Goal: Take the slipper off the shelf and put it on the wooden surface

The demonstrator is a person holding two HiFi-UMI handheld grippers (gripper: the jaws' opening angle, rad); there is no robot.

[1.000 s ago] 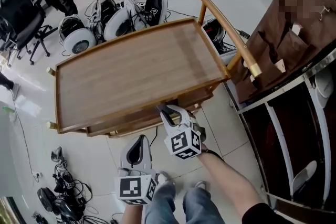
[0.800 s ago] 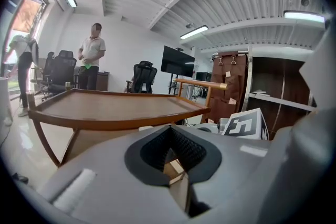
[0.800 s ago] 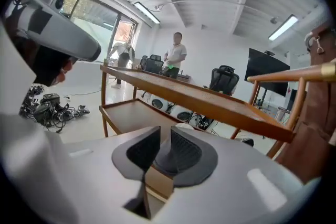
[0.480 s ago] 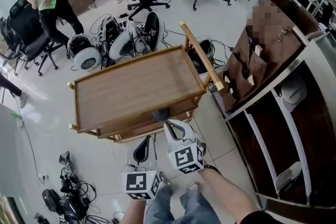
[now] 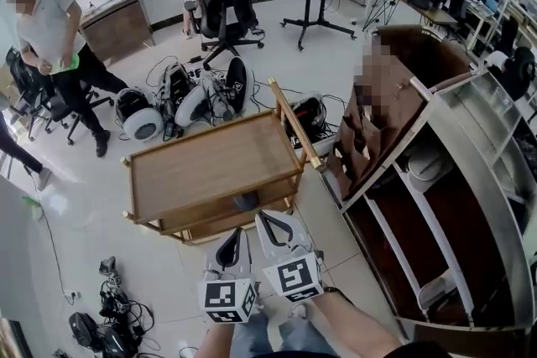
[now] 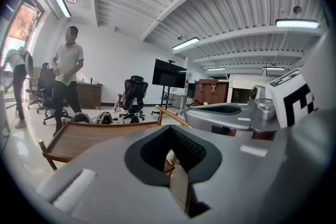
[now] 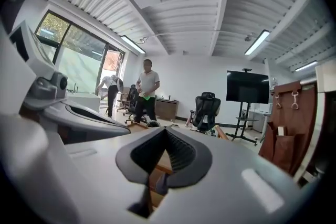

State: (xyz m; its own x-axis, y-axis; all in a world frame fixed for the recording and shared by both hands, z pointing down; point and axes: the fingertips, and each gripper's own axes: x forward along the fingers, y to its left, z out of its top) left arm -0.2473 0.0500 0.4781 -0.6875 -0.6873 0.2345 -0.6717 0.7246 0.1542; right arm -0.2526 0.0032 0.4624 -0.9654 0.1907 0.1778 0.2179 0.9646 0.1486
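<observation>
Slipper: it is lying in the shelf at my right, well apart from both grippers.
Wooden surface: standing bare before me.
Right gripper: I am holding it closed and empty, because I am not reaching yet.
Left gripper: also closed and empty, just beside it.

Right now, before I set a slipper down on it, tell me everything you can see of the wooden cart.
The wooden cart looks like light brown wood. It has a flat rectangular top with a low raised rim and nothing on it. A long slanted handle rail runs along its right end. On its lower shelf a small dark thing lies at the near edge, too small to identify. The cart stands upright on the tiled floor.
</observation>
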